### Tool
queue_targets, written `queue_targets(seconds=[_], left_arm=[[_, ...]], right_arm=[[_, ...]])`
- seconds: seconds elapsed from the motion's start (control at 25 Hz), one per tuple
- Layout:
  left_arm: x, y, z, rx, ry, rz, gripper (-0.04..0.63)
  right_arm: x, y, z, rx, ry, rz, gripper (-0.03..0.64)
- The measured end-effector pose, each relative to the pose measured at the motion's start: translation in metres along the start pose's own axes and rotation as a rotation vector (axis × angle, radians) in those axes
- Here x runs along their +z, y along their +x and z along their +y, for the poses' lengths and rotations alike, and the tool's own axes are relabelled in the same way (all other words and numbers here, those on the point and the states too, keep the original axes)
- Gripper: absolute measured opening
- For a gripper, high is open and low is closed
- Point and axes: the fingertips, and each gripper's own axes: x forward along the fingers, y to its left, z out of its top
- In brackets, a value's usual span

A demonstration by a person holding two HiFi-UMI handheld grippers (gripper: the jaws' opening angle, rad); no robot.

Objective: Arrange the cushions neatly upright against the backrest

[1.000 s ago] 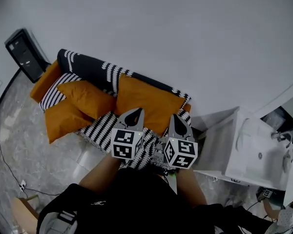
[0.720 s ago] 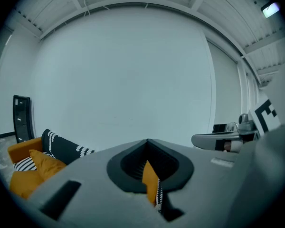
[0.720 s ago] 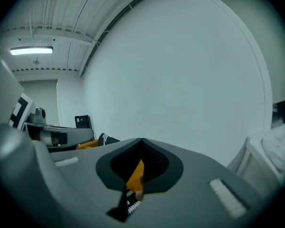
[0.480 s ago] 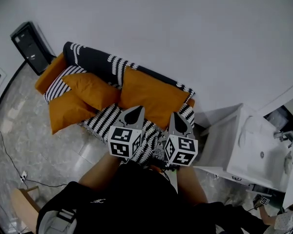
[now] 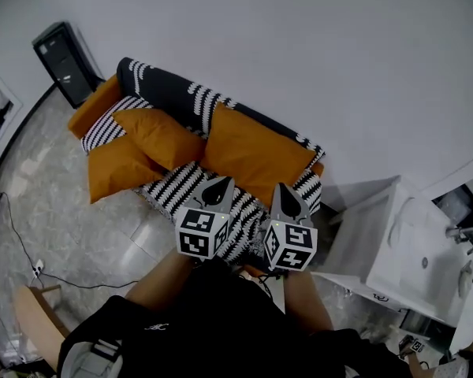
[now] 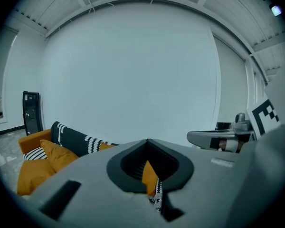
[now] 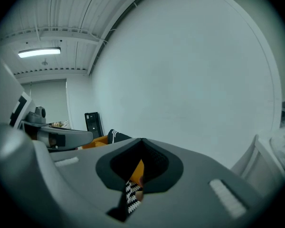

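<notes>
- Left hand-held gripper point(image 5: 218, 183), grey with a marker cube, close in front of the body: jaws clenched together, nothing between them, only sofa fabric glimpsed beyond.
- Right hand-held gripper point(image 5: 286, 190) alongside, likewise clenched and empty. Both short of the sofa, touching no cushion.
- Black-and-white striped sofa seat point(image 5: 173, 195) just beyond the tips.
- Flat orange fabric cushion point(image 5: 114, 170) at the seat's left front, lying down and sagging over the front edge. Judged light, soft and floppy. Best pinched at a corner or along a seam, with the second hand-held gripper on the opposite corner to stop it folding.
- Plump orange fabric cushion point(image 5: 164, 136) behind it, tilted and partly resting on the flat one, not upright. Probably squashy; deep bite at a top corner advised, since a thin pinch of fabric may slip out.
- Large square orange cushion point(image 5: 256, 157) to the right, leaning on the backrest, near enough upright.
- Black backrest with white zigzag pattern point(image 5: 169, 93) behind all three cushions.
- Black upright box point(image 5: 63, 60) on the floor past the sofa's left end; white cabinet point(image 5: 370, 235) off the right end.
- Writing: none readable. Square black-and-white markers on the gripper cubes only; no brand or label made out on cushions or sofa.
</notes>
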Motion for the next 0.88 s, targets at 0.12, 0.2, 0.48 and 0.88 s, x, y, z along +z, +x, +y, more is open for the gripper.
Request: queue_targets(seconds=[0.12, 0.2, 0.48, 0.88], left_arm=[[-0.002, -0.005, 0.008, 0.031, 0.012, 0.009, 0.008], [-0.002, -0.008, 0.017, 0.062, 0.014, 0.008, 0.008], [-0.010, -0.037, 0.070, 0.183, -0.020, 0.004, 0.008], [-0.016, -0.115, 0.197, 0.350, -0.085, -0.036, 0.009]], right_arm=[[-0.004, 0.008, 0.013, 0.040, 0.001, 0.015, 0.006], [-0.005, 0.015, 0.024, 0.076, -0.004, 0.026, 0.006], [-0.008, 0.045, 0.088, 0.211, -0.047, 0.047, 0.006], [-0.015, 0.088, 0.240, 0.378, -0.143, 0.070, 0.006]])
